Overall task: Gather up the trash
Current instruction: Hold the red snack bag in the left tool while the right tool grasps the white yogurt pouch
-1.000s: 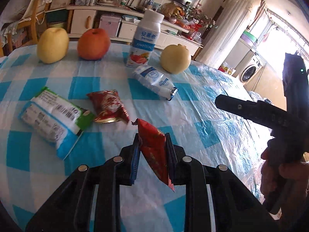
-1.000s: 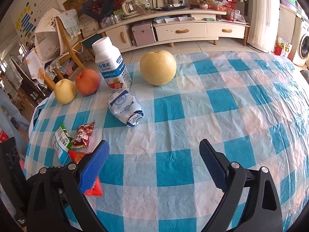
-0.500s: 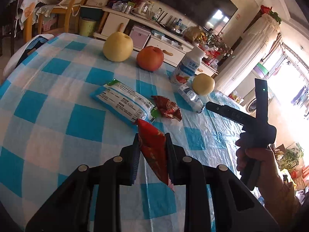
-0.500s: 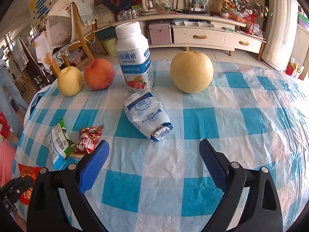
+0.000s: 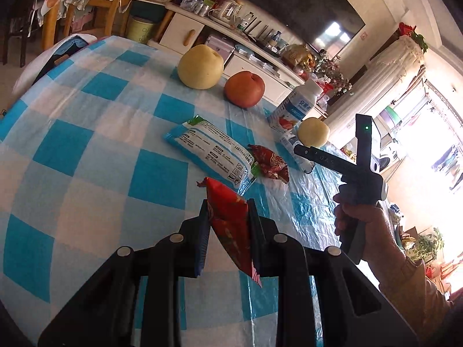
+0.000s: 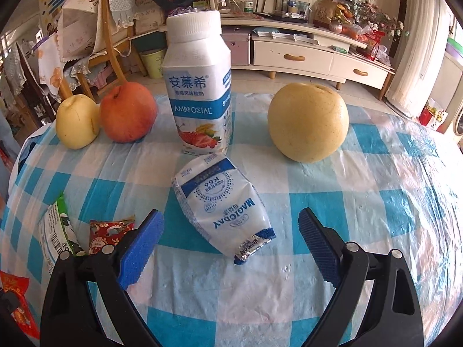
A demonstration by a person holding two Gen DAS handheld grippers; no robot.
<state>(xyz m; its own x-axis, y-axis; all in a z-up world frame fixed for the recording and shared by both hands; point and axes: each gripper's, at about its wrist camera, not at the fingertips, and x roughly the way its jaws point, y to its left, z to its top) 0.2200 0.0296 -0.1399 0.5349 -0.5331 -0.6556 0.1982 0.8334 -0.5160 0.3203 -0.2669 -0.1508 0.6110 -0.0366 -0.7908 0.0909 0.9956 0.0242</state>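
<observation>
Our left claw (image 5: 227,225) is pressed together on a crumpled red foil snack wrapper (image 5: 230,225), pinching it by its middle so that both ends stick out, one above the fingers and one hanging below; it hangs clear of the blue-and-white checked plastic-covered tabletop (image 5: 86,144), which we judge keeps it from dragging on the cloth on its way to wherever the trash goes. Our right claw (image 6: 231,243) is spread wide, its blue pads to either side of a flattened white-and-blue foil pouch (image 6: 225,211) that lies flat with its torn silver end toward us; we take this as lining up for the next pick, though the pads are not touching it. Left of it lie a small red patterned wrapper (image 6: 108,232) and a long white packet with green ends (image 6: 56,231), touching each other and near the tabletop's left edge. Behind the pouch, just beside it, stands a white yogurt bottle with a blue label (image 6: 199,95), upright and seemingly no trash. A large yellow pear (image 6: 308,123) sits well right of the pouch; a red apple (image 6: 127,112) and a smaller yellow pear (image 6: 76,121) touch at far left. The near side is bare cloth, so the approach has room; the bottle is the one thing a forward push could tip.
</observation>
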